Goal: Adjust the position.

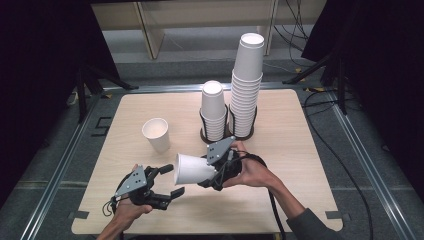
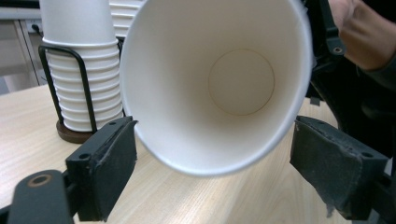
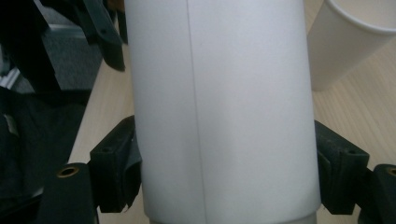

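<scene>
A: High view first. Paper cup [image 1: 192, 170] lay sideways above the near middle of the table [image 1: 300, 165], clamped in the right gripper [image 1: 218, 172] by its closed end. Long axis ran left to right, mouth pointing left at the left gripper [image 1: 170, 181].

B: Left jaws?

A: Apart, one either side of the rim, nothing pinched. A second cup [image 1: 156, 134] stood upright farther back on the left; two stacks in a wire holder [image 1: 227, 134] sat at the far middle.

B: Left gripper view?

A: Looked straight into the cup's mouth [image 2: 219, 84], round bottom visible. Both pads stood clear of the rim. Short stack [image 2: 81, 60] behind, left.

B: Right gripper view?

A: Cup wall [image 3: 219, 107] ran up between the jaws, seam visible, pads pressed against both sides. Upright cup [image 3: 348, 42] showed top right.

B: Handling?

A: Judged light, thin-walled, easily crushed; smooth paper, possibly slippery. Rolled rim likely the stiffest part, so grip near the rim or base, gently.
</scene>
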Demonstrator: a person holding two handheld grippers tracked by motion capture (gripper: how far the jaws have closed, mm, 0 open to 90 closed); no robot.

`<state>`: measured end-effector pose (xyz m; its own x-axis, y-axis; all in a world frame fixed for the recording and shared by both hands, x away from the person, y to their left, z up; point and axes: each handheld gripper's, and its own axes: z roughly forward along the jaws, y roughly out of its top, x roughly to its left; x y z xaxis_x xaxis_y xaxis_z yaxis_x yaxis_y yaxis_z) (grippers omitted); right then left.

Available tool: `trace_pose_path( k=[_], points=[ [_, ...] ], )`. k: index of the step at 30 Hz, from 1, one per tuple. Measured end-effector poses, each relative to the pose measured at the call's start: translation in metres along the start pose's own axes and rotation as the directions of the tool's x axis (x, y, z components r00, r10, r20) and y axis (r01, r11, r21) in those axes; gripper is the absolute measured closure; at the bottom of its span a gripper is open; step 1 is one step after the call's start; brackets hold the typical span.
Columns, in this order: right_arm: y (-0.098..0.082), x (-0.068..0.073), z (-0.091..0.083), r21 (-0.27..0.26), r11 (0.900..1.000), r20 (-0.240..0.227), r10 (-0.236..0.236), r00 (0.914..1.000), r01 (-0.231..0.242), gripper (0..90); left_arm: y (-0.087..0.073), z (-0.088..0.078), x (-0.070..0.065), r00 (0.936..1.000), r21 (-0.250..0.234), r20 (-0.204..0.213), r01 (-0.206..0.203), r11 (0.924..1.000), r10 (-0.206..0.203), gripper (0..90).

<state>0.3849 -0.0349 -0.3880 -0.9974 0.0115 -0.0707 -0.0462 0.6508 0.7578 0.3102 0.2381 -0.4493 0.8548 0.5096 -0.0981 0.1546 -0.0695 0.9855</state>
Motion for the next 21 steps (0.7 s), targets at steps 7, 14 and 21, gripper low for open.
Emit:
trace_pose_path(
  k=[7, 14, 21],
  points=[
    [0.001, 0.001, 0.004, -0.065, 0.998, -0.017, 0.0, 0.9998, -0.001, 23.6, 0.001, -0.001, 0.003, 0.9981, -0.038, -0.022, 0.056, 0.9977, -0.057, 8.6],
    [0.001, 0.003, 0.01, -0.093, 0.996, -0.045, 0.001, 0.999, -0.005, 23.6, 0.002, 0.0, 0.001, 0.997, -0.049, -0.023, 0.073, 0.9962, -0.074, 0.0],
    [0.001, 0.005, 0.022, -0.106, 0.994, -0.076, 0.011, 0.9971, -0.019, 23.5, 0.003, 0.003, -0.003, 0.997, -0.064, -0.015, 0.075, 0.9951, -0.076, 0.0]
  ],
)
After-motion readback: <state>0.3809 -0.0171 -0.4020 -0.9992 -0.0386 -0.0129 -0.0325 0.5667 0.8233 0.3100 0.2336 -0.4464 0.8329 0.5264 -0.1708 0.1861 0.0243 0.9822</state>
